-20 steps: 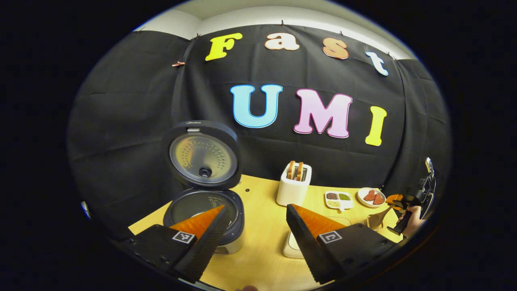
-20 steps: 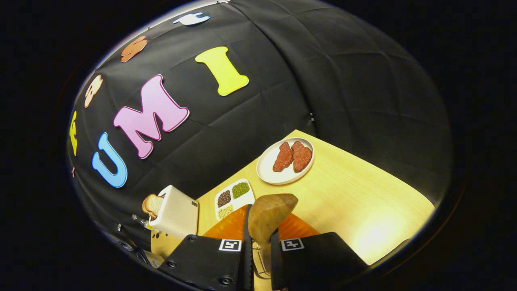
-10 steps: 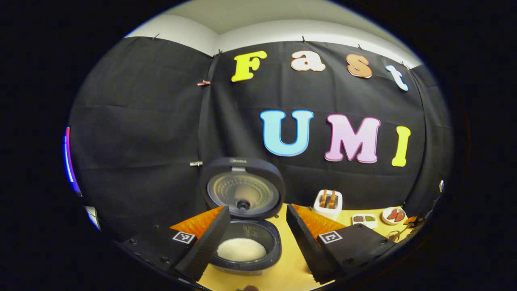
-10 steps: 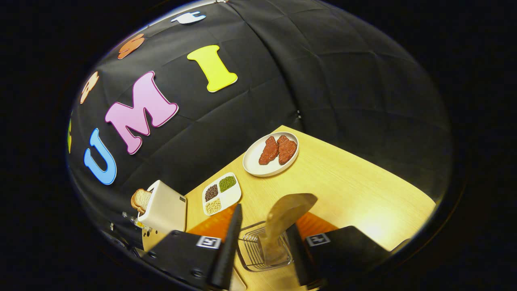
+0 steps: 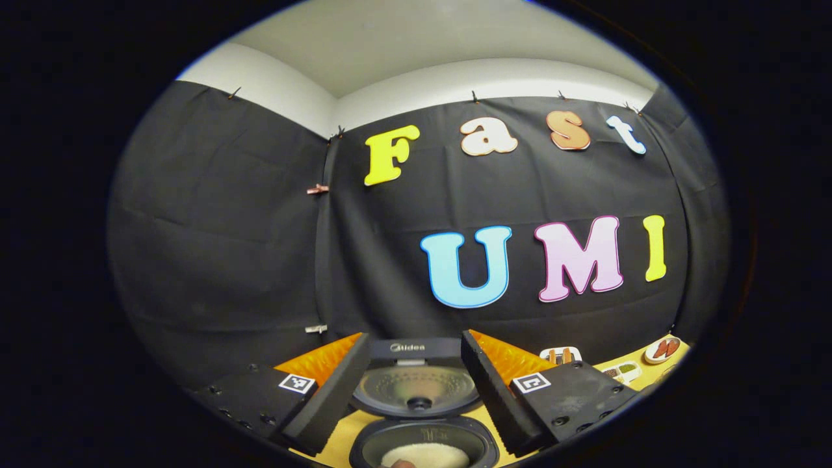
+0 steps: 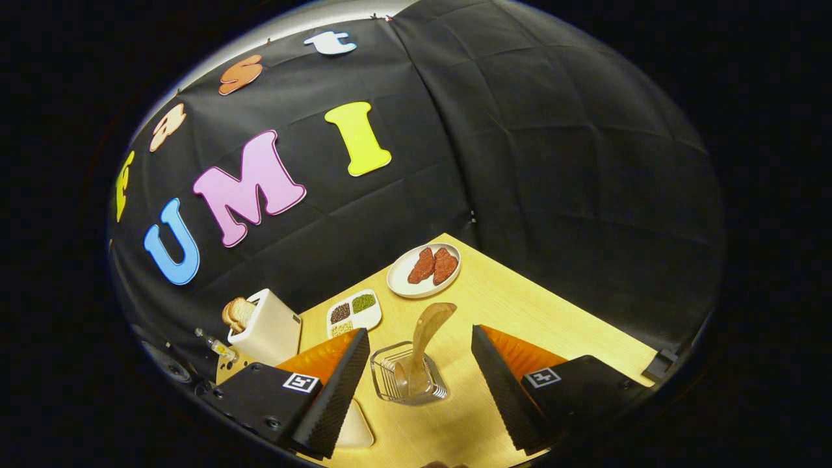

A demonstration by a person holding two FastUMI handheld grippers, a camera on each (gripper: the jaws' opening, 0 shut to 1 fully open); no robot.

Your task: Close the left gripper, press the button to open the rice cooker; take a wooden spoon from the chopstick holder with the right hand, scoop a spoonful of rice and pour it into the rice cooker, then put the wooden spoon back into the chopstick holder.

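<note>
In the left gripper view the dark rice cooker (image 5: 422, 445) stands with its round lid (image 5: 416, 383) raised, and white rice (image 5: 426, 456) shows in its pot. My left gripper (image 5: 414, 348) is open, its fingers on either side of the lid, well back from it. In the right gripper view the wooden spoon (image 6: 426, 335) stands bowl up in the wire chopstick holder (image 6: 406, 380) on the yellow table (image 6: 552, 325). My right gripper (image 6: 419, 338) is open, its fingers spread either side of the holder and clear of the spoon.
A white toaster (image 6: 263, 328) with bread stands at the left. Beside it lie a divided dish of beans (image 6: 354, 310) and a white plate with red meat pieces (image 6: 424, 270). A pale object (image 6: 356, 426) lies under my right gripper's left finger.
The right gripper has let go of the spoon, opened wide and drawn back from the holder. The left gripper has pulled back and tilted up, so the cooker sank low in its view.
</note>
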